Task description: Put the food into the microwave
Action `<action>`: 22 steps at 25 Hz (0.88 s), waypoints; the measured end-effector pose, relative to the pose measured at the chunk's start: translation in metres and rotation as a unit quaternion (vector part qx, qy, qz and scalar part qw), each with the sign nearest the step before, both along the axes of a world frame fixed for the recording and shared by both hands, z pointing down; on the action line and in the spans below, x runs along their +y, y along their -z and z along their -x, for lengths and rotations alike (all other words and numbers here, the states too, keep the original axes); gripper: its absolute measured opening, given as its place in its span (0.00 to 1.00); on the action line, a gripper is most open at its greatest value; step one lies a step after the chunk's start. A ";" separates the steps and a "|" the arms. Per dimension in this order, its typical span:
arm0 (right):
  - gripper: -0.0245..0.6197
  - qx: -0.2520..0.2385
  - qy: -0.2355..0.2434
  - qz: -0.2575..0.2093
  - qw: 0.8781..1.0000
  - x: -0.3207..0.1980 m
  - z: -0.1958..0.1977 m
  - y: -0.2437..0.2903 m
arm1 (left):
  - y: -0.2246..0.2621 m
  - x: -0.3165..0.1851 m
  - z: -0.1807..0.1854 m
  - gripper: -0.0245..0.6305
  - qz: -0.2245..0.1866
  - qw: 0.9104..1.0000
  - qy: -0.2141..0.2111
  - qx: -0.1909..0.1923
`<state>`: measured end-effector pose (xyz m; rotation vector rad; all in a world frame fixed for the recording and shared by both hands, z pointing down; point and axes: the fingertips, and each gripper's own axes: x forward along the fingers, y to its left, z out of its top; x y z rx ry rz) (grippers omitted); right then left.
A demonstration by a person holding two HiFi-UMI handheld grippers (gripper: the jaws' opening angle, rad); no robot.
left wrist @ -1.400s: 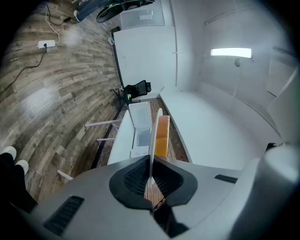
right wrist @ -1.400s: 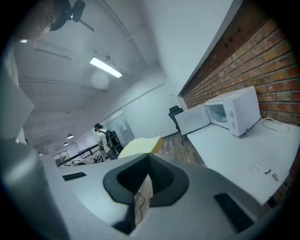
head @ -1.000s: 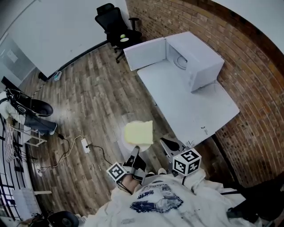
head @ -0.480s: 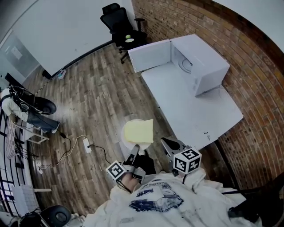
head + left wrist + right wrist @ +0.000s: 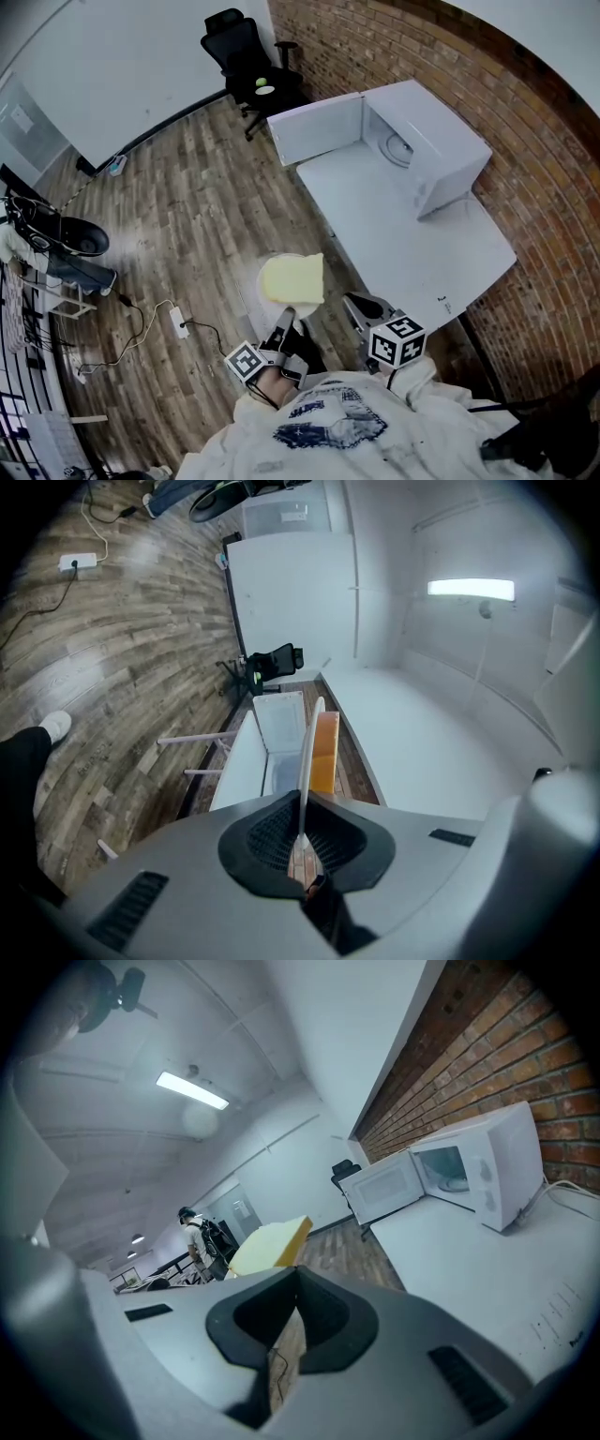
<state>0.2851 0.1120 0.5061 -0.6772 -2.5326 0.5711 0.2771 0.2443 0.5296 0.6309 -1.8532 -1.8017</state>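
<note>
Slippage is the danger: the plate (image 5: 255, 284) is clamped only by its near rim in the left gripper (image 5: 285, 321), off the table's (image 5: 394, 234) near edge, so the yellow food block (image 5: 293, 278) could be tipped off. The right gripper (image 5: 360, 308) is closed, empty.

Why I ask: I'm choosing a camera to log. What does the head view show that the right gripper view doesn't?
Only the head view: the left gripper shut on the rim of a round white plate, a white power strip on the floor. Only the right gripper view: the right gripper, jaws together, empty; a distant person wearing a backpack. Both: the yellow rectangular food block, the open white microwave, the white table.
</note>
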 end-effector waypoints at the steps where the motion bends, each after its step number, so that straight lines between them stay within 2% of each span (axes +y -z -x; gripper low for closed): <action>1: 0.06 0.002 -0.001 -0.001 1.000 0.004 0.010 -0.001 | -0.002 0.004 0.011 0.07 -0.002 1.000 -0.001 0.004; 16: 0.06 0.026 -0.052 0.006 0.998 0.062 0.164 -0.010 | -0.003 0.057 0.178 0.07 0.002 0.998 -0.056 0.010; 22: 0.06 0.026 -0.079 0.011 0.996 0.080 0.214 -0.013 | -0.004 0.074 0.232 0.07 0.004 0.996 -0.083 0.009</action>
